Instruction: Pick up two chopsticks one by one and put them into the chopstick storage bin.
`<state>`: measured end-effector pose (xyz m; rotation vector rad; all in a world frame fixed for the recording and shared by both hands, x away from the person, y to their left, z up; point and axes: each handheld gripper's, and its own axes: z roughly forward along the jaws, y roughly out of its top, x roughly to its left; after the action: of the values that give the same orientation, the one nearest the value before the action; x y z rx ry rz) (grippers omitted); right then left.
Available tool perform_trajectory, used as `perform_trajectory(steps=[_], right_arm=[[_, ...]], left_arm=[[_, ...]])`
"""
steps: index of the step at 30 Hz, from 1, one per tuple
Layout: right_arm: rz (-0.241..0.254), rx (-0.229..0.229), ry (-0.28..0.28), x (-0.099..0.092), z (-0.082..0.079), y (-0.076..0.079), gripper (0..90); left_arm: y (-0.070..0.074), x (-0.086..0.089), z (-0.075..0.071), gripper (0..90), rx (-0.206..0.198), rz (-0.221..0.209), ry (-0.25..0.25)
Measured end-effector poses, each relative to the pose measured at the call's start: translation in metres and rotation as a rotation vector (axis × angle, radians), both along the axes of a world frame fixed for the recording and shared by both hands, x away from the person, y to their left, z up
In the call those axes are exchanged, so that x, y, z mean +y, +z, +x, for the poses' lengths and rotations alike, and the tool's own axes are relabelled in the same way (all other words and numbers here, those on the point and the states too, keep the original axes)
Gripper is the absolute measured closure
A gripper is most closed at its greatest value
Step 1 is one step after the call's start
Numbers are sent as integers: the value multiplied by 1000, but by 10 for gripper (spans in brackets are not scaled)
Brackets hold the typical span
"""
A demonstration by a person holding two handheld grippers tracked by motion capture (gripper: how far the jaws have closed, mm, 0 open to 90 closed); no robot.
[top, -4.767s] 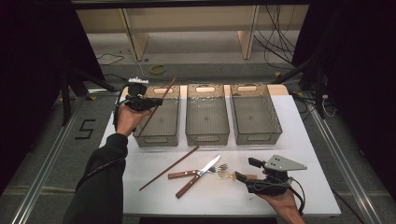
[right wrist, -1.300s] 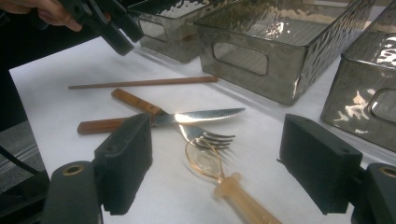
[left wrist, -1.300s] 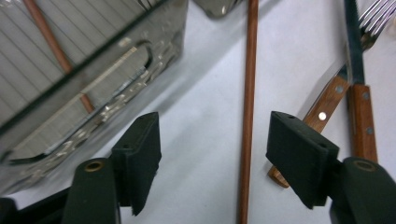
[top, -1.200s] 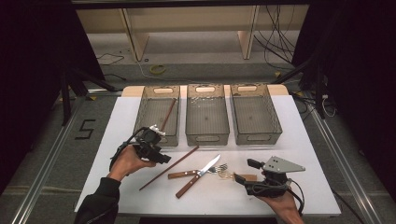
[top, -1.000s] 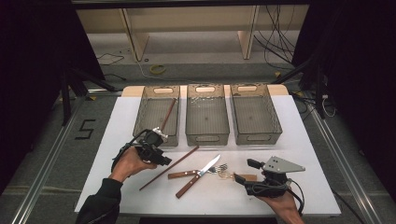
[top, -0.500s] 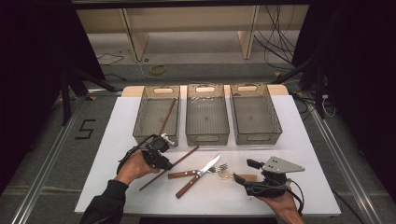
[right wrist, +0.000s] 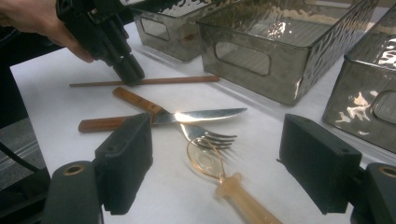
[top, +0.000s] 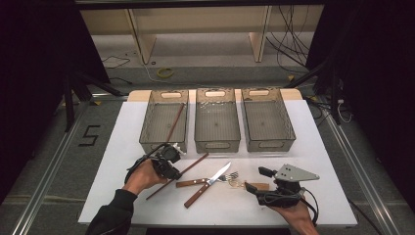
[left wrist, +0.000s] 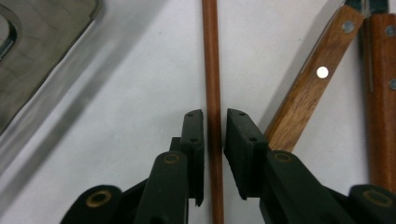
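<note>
Down from the bin, left claw (left wrist: 215,128) has been closing around the chopstick (left wrist: 211,70) on the tabletop (top: 122,166); right claw (right wrist: 215,163) open.

A: Colour of the chopstick (left wrist: 212,70) and gripper (left wrist: 215,128)?
B: Reddish-brown; black. At three o'clock, wood-brown knife handle (left wrist: 308,84), silver rivets.
A: The bins (right wrist: 280,51)?
B: Smoky grey, rippled pattern; white table (top: 323,147).
</note>
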<state>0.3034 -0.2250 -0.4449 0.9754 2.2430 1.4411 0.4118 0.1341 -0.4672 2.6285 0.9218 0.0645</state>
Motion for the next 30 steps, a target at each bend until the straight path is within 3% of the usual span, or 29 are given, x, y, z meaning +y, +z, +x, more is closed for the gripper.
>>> perform_trajectory(steps=[18, 30], right_arm=[[1, 1, 0, -1, 0, 0, 265], [2, 2, -2, -1, 0, 0, 265]], left_arm=[[1, -1, -4, 840, -45, 19, -62], [27, 5, -10, 842, -76, -53, -87]])
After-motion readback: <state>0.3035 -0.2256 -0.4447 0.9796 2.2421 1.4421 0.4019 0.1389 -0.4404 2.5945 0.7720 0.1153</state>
